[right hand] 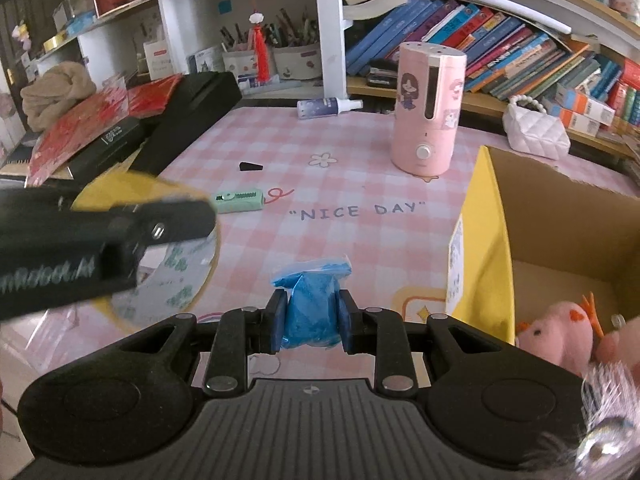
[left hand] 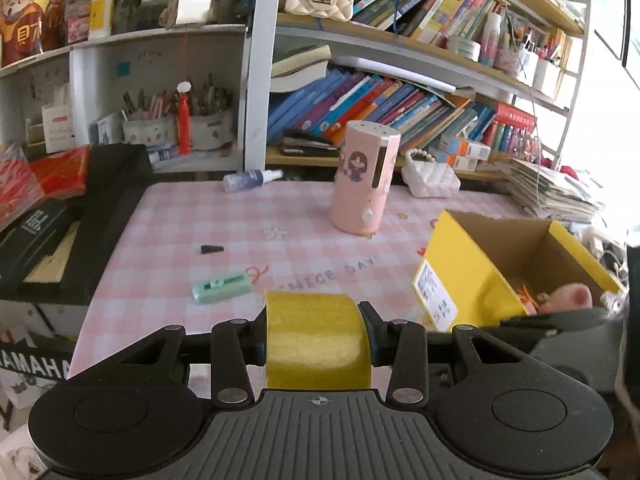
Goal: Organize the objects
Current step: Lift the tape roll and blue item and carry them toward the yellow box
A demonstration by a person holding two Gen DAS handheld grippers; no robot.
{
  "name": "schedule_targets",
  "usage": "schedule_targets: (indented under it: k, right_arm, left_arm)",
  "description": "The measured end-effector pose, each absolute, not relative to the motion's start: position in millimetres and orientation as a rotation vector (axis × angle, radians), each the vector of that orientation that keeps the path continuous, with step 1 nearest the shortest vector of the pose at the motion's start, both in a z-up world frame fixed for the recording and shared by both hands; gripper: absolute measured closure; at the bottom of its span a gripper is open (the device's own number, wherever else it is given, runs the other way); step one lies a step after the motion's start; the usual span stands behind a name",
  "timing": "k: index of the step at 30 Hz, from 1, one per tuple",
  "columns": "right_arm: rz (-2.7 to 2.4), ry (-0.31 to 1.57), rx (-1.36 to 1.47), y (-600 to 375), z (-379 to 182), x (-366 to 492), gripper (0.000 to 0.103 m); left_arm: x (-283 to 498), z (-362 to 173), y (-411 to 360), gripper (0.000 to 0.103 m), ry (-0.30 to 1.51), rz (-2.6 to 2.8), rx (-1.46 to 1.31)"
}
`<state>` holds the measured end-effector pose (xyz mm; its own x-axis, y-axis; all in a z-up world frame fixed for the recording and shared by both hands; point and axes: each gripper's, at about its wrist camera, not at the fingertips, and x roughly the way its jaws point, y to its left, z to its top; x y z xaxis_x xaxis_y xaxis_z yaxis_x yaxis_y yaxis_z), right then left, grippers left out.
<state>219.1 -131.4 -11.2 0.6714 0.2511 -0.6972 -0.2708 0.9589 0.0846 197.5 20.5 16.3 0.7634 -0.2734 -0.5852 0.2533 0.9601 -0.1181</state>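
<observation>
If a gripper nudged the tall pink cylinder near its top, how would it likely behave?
The pink cylinder stands upright, tall over a narrow base, so a high push would probably tip it. Its shell looks smooth and rigid, likely slippery for pads. Once down, its round body might roll across the checked tablecloth.

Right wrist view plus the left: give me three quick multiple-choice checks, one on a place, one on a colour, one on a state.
1. Where is the green stapler?
A. in the box
B. on the checked tablecloth
C. on a shelf

2. What colour is the bag in the right gripper?
A. blue
B. red
C. white

3. What state is the left gripper in?
A. open, holding nothing
B. out of sight
C. shut on the yellow tape roll

Answers: B, it lies flat left of the NICE DAY print; A, the blue bag shows between the pads; C, the pads press both sides of the roll.
</observation>
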Motion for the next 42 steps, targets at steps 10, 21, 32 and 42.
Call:
schedule_targets:
  k: [10,21,32,42]
  right_arm:
    - [0.286,0.785,-0.003,-123.9,-6.4,186.8,0.078]
    - [0.276,0.734,0.000,-120.6,6.0,152.8,0.078]
    - [0.251,0.725,0.006,-113.2,8.4,99.5,0.078]
    - [0.212,0.729,0.037,-110.3,4.7,35.9,0.078]
  left_arm:
    - [166.4,8.5,45.1,0.063,0.666,-0.209,-0.045]
    - [125.7,30.1,56.4,0.063,0.589,-0.228,-0.077]
    - [72.0,27.0,63.4,0.063,0.607,-0.275,-0.082]
    - [21.8,22.2,68.1,0.063,0.639,-0.318,-0.062]
